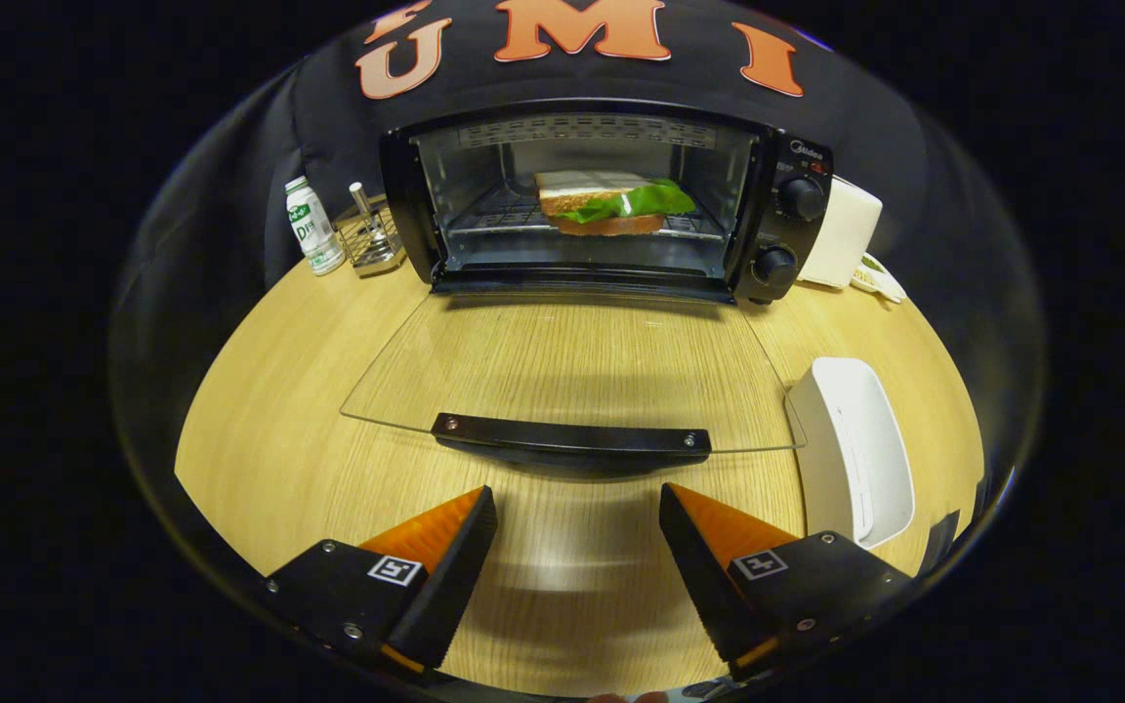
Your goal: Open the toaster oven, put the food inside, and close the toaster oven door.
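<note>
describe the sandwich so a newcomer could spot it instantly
Find the black toaster oven at the back of the wooden table, its glass door folded down flat beyond the open gripper. The sandwich sits on the rack inside: the one thing with green lettuce.

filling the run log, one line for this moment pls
sandwich on oven rack | glass door down | gripper fingers open, before door handle

Two wedge-shaped fingers (445,547) are seen on the gripper (577,517), each tapering to a point and ribbed along its inner face. On each black mount a square printed marker and small silver screws are carried.
</note>
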`<act>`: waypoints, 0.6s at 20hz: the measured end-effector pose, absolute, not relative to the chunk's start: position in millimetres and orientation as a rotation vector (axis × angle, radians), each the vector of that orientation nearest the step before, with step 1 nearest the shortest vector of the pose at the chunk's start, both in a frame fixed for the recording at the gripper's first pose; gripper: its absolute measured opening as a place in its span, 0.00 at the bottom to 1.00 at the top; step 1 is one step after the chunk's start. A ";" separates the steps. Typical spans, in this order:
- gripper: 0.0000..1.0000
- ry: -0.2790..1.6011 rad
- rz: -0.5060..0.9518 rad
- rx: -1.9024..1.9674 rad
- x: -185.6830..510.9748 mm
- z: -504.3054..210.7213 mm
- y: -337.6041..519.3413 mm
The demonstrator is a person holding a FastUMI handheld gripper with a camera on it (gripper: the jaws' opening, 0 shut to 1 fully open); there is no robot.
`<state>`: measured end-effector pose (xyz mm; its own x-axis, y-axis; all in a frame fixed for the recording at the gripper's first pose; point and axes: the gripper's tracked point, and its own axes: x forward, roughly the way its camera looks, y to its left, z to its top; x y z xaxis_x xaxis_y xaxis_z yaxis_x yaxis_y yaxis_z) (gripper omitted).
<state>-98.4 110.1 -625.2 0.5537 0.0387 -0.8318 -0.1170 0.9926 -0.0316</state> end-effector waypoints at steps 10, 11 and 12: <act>1.00 0.962 0.103 -0.041 -81.1 -606.0 113.6; 1.00 0.953 0.106 -0.037 -77.4 -598.8 114.3; 1.00 0.943 0.106 -0.032 -74.0 -592.5 113.9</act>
<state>-74.0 113.9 -592.5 0.5829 0.0766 -0.8089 -0.1043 0.9944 0.0190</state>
